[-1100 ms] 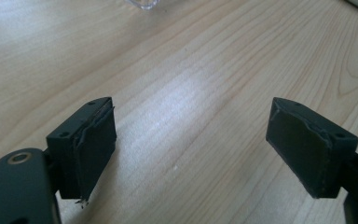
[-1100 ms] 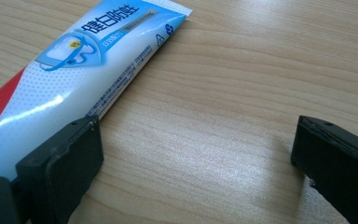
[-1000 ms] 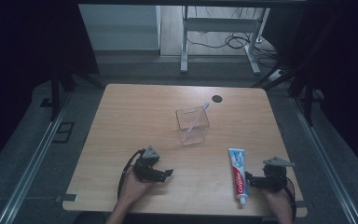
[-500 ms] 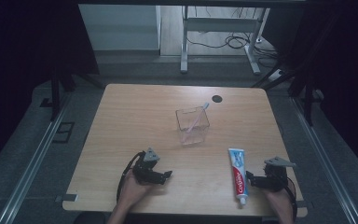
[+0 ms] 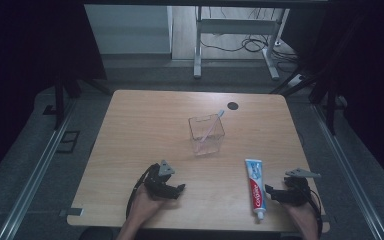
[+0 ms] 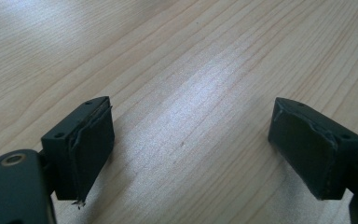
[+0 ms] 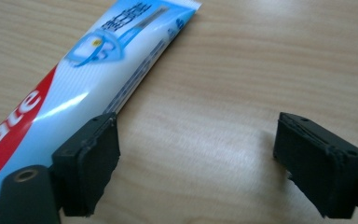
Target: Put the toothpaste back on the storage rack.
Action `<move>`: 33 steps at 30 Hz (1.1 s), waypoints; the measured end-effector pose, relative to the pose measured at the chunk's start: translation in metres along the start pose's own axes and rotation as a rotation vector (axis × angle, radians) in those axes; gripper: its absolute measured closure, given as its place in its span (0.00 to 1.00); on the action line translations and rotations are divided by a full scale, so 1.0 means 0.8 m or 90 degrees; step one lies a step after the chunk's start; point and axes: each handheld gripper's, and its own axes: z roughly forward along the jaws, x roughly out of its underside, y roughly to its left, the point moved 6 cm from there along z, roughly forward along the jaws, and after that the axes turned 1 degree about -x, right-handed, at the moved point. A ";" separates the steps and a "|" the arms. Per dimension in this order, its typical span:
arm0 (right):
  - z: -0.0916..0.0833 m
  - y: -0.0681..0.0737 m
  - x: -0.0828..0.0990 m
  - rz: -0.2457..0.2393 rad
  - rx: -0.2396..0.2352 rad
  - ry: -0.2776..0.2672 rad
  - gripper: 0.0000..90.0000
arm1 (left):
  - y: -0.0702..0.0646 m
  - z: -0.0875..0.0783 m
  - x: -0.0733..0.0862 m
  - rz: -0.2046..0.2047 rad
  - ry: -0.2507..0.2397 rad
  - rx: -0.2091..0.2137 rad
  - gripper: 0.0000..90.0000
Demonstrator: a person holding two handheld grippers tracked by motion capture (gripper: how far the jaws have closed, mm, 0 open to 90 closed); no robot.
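Observation:
A blue, white and red toothpaste tube (image 5: 255, 188) lies flat near the table's front right, cap toward the front edge. My right gripper (image 5: 270, 194) rests just right of it and points at it. In the right gripper view the tube (image 7: 74, 88) runs past the outside of the left pad (image 7: 93, 163). Those jaws have just been closing a little, still open with bare wood between them (image 7: 196, 154). My left gripper (image 5: 179, 189) sits at the front left, open over bare wood (image 6: 191, 140). A clear plastic box (image 5: 206, 136) with a toothbrush (image 5: 213, 125) leaning inside stands mid-table.
A dark round hole (image 5: 233, 105) marks the tabletop (image 5: 145, 125) at the back. Beyond the table stand metal desk legs and cables on the floor. Rails run along both sides of the table.

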 end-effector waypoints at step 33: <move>-0.069 0.043 -0.025 -0.052 -0.065 0.043 0.28 | 0.000 0.000 0.000 -0.005 0.001 -0.002 0.16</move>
